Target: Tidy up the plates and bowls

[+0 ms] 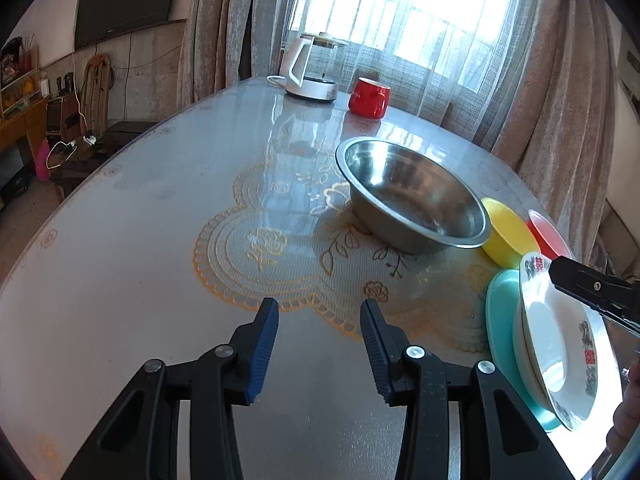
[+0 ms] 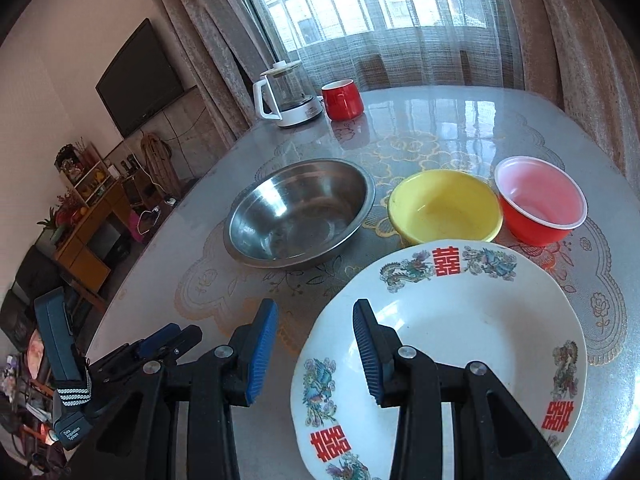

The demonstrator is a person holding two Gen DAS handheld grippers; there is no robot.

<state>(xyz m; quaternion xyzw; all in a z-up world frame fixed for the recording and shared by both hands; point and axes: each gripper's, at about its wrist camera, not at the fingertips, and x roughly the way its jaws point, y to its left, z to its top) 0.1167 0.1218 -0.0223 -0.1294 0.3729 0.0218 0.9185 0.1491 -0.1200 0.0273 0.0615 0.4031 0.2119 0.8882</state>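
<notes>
White plate (image 2: 460, 320), printed with red characters and dragons, is sitting nearest the right camera at the near right of the tabletop (image 1: 140, 260). In the left view it is lying tilted over a teal plate (image 1: 500, 320), with another pale rim showing beneath it. The right tongs (image 2: 316, 352) are straddling its left rim, one blue pad over the plate's well and the other outside the edge; whether the pads are pressing on it cannot be told. Just behind the plate, a yellow bowl (image 2: 444, 208) and a red bowl (image 2: 540, 204) are standing side by side, with a steel bowl (image 2: 300, 212) to their left. The left tongs (image 1: 320, 344) are hovering wide and empty over bare tabletop, left of the plates. A white kettle (image 2: 284, 96) and a red mug (image 2: 342, 100) are standing at the far edge, by the curtains.
</notes>
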